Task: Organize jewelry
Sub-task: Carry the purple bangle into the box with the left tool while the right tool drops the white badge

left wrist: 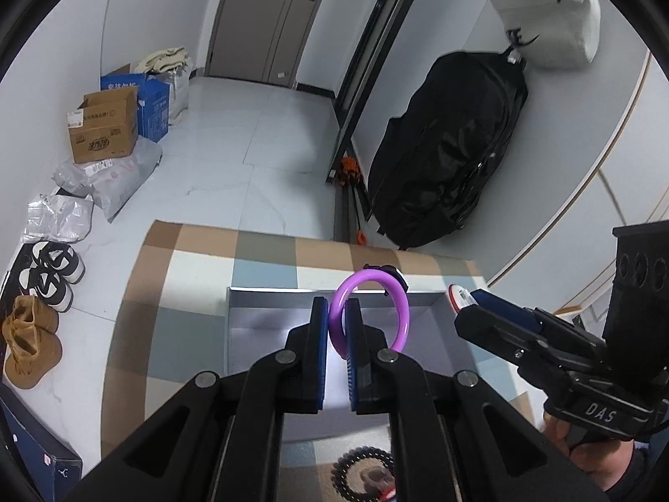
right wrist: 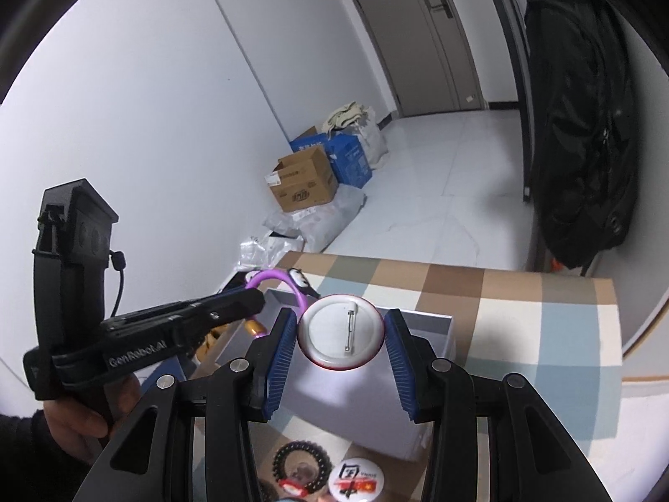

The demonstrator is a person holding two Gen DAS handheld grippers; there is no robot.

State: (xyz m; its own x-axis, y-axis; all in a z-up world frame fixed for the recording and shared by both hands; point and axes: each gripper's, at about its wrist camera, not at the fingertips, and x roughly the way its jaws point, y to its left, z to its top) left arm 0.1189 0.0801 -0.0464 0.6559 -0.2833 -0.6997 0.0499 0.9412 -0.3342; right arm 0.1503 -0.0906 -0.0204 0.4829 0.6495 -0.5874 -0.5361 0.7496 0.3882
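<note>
Between my left gripper pads sits the purple bangle, pinched tight above the open grey box near the far edge of the checked table. My right gripper clamps a round pin badge over that box; a black bead bracelet lies at the near edge.

Purple bracelet with black-and-white charm. White badge, thin red rim, silver pin. Blue ribbed pads on black left gripper and black right gripper. Pale grey box. Checked cloth: brown, tan, cream, pale blue. Black beaded ring, possibly bracelet. Second badge: white, black-red print.
</note>
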